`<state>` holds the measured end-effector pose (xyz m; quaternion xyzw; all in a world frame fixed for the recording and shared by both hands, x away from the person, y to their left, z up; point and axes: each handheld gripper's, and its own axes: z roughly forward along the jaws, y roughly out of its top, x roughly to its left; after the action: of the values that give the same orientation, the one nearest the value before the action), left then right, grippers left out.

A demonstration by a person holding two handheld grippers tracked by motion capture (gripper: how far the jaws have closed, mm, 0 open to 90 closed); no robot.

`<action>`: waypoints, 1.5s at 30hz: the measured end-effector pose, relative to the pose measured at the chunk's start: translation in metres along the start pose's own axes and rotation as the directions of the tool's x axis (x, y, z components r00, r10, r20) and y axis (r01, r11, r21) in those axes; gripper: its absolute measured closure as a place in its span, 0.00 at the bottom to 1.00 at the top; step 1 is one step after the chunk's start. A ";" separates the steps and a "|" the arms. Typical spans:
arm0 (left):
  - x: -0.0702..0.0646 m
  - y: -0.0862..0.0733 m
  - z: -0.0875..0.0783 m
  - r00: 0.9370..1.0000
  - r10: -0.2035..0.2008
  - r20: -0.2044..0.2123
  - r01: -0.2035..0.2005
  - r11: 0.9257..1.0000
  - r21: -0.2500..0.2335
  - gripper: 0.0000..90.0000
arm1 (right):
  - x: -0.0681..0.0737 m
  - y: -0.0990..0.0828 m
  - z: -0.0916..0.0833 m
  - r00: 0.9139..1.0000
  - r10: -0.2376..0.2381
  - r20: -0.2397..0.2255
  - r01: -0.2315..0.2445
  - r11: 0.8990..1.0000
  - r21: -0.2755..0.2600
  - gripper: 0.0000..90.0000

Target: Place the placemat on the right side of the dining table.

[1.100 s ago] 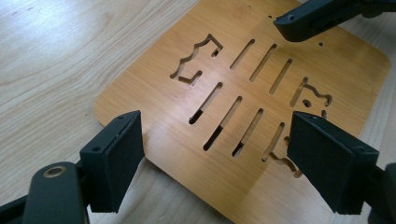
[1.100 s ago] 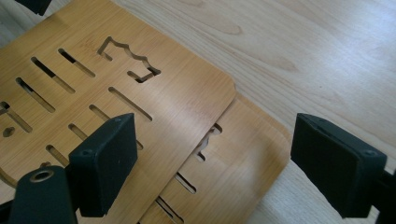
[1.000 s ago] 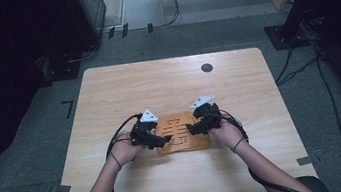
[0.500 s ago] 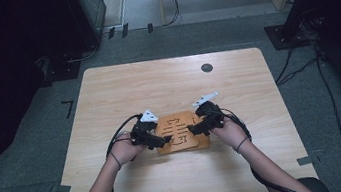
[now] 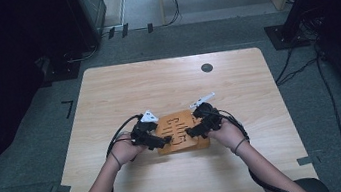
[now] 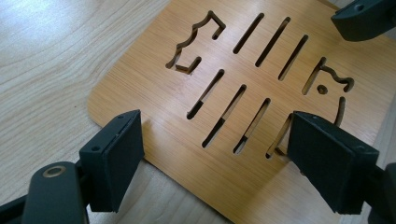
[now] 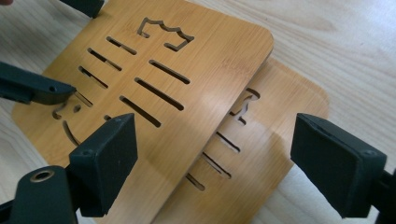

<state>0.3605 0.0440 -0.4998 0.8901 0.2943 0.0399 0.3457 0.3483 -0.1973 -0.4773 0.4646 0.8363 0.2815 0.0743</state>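
Note:
Two bamboo boards with slots and cut-out shapes lie stacked near the front middle of the table (image 5: 168, 91). The top board (image 7: 210, 56) (image 6: 140, 88) (image 5: 178, 130) is turned a little, so the lower board (image 7: 285, 116) sticks out on one side. My left gripper (image 5: 163, 141) (image 6: 219, 161) is open, its pads wide apart low over the top board's near edge. My right gripper (image 5: 191, 131) (image 7: 222, 163) is open too and hovers over the opposite edge, above both boards. Neither pair of pads presses on the wood.
The light wooden table has a round dark cable hole (image 5: 207, 67) at the back right. Dark equipment and cables stand on the floor around it. In the right gripper view, the left gripper's fingers (image 7: 32, 88) reach in over the top board.

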 end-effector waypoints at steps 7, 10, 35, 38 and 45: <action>0.002 0.000 -0.001 1.000 -0.006 0.018 0.006 1.000 0.001 0.20 | 0.006 0.003 0.005 1.000 -0.017 0.007 0.016 0.997 0.072 0.17; 0.001 0.000 -0.001 1.000 0.002 0.014 -0.003 1.000 0.008 0.20 | 0.003 0.007 0.005 1.000 -0.009 0.004 0.009 0.996 0.094 0.17; 0.004 0.006 0.001 0.999 0.018 0.027 -0.019 0.999 0.040 0.20 | -0.010 0.026 0.009 0.975 0.214 -0.060 -0.205 0.970 0.134 0.47; 0.004 0.006 0.001 1.000 0.020 0.024 -0.021 0.999 0.040 0.20 | -0.008 0.027 0.010 0.969 0.231 -0.087 -0.218 0.966 0.138 0.47; 0.005 0.006 0.001 1.000 0.013 0.029 -0.014 0.999 0.038 0.20 | -0.006 0.026 0.012 0.964 0.250 -0.093 -0.233 0.960 0.156 0.48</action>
<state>0.3674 0.0426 -0.4971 0.8989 0.2842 0.0239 0.3325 0.3756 -0.1865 -0.4736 0.5510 0.7942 0.2530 -0.0413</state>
